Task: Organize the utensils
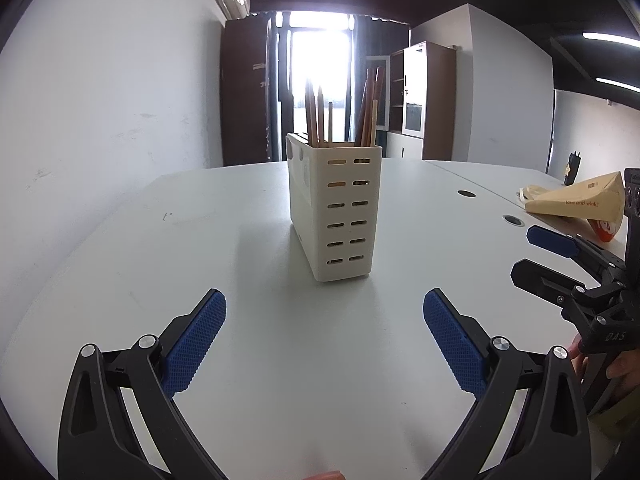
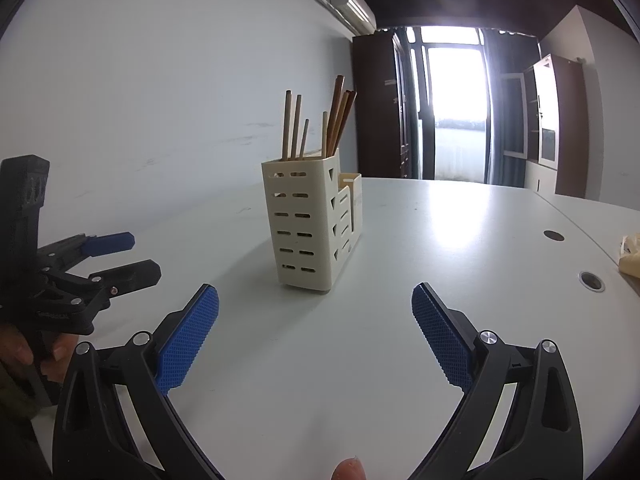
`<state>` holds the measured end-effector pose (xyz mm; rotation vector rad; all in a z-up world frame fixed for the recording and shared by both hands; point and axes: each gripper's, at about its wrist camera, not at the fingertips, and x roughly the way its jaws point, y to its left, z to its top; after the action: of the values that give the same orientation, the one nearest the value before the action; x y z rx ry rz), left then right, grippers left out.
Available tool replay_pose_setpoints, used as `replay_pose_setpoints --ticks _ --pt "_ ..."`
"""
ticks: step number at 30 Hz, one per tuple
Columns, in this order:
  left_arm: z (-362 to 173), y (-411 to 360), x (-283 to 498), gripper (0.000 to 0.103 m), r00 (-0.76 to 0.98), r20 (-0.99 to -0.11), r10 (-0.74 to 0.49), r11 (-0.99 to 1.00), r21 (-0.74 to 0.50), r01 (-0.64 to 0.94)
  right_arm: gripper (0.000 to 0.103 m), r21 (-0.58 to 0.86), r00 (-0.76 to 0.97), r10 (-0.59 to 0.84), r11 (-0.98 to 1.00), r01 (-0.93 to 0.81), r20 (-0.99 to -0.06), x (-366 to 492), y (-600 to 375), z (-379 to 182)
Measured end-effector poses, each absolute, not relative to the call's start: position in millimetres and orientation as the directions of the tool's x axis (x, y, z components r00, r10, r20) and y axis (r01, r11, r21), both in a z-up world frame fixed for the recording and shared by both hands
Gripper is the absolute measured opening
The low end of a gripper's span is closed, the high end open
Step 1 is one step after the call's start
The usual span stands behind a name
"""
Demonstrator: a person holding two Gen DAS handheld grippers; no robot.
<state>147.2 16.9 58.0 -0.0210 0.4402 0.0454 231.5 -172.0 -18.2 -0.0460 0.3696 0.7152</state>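
Utensil holder (image 1: pixel 334 208): cream plastic, slotted walls, standing upright on the white bench (image 1: pixel 248 380), well in from its near edge and toward the far edge by the wall; a lower side compartment (image 2: pixel 351 200) steps down on the side seen from the right wrist view, and what lies inside it cannot be told. Chopsticks (image 1: pixel 320 120): wooden, several, standing on end in the tall compartment in two loose clusters, leaning against its walls, so the sorting appears largely done. Left claw (image 1: pixel 324 344): spread wide, holding nothing, low over the bench and aimed straight at the holder's narrow face, well short of it. Right claw (image 2: pixel 314 336): likewise spread wide and empty, pointed at the holder from the other side, apart from it. Both seem parked clear so the holder stands untouched. Paper bag (image 1: pixel 576 204): tan, printed, lying toward the bench's right edge, apart from the holder. No loose utensils show on the bench.
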Motion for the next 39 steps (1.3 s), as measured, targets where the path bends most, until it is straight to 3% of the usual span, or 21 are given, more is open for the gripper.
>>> replay_pose_setpoints --ticks 39 --pt "57.8 10.7 145.2 0.097 0.908 -0.418 0.038 0.999 0.019 -0.033 0.098 0.068 0.684 0.639 0.746 -0.662 -0.352 225.1 -170.4 -16.1"
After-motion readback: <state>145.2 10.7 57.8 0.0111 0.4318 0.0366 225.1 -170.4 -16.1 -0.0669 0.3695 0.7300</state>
